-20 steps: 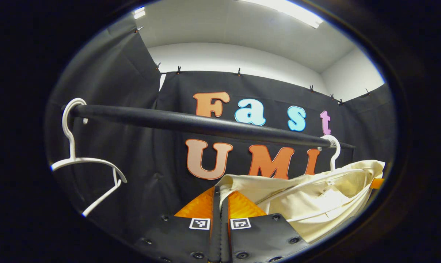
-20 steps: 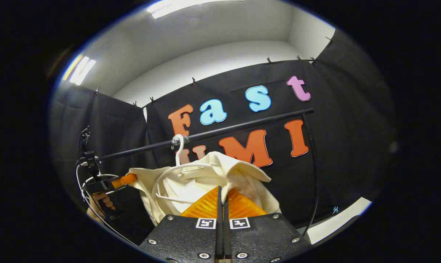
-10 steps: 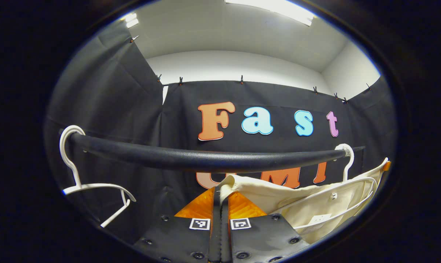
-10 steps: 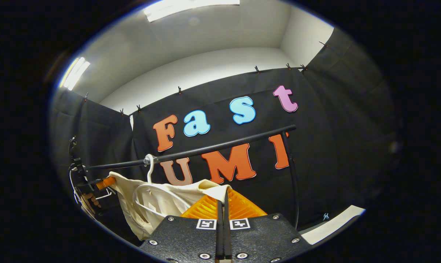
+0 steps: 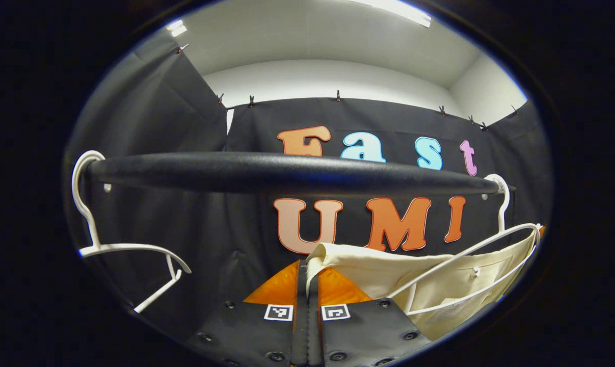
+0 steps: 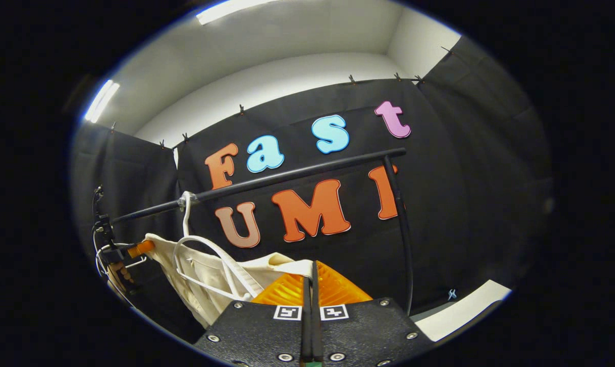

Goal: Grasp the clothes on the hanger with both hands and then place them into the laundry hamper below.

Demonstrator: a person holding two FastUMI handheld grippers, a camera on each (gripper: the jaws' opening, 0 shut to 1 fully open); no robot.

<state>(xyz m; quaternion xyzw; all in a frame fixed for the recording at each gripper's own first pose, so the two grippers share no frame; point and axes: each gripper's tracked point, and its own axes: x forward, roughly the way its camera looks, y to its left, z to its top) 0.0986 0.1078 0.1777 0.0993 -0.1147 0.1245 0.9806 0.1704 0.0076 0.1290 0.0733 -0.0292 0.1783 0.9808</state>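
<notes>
Left gripper [image 5: 307, 267] — fingers closed on garment [image 5: 389, 272] edge. Right gripper [image 6: 310, 270] — fingers closed on opposite edge. Garment stretched between both, long axis running gripper to gripper, below rail [image 5: 287, 173], hanger [image 6: 205, 255] wire apparently still inside cloth. Spare hanger [image 5: 129, 250] at far left of rail. Hamper lies below, by task. Next move: clear hanger, then lower straight down, both ends level.

Black clothes rail [image 5: 287, 173], running horizontally across the booth and joining an upright post [image 6: 401, 229] at one end. Two white hangers hanging from it, well apart: an empty hanger [image 5: 129, 250] and a hanger [image 5: 501, 224] carrying a cream garment [image 5: 439, 285].
</notes>
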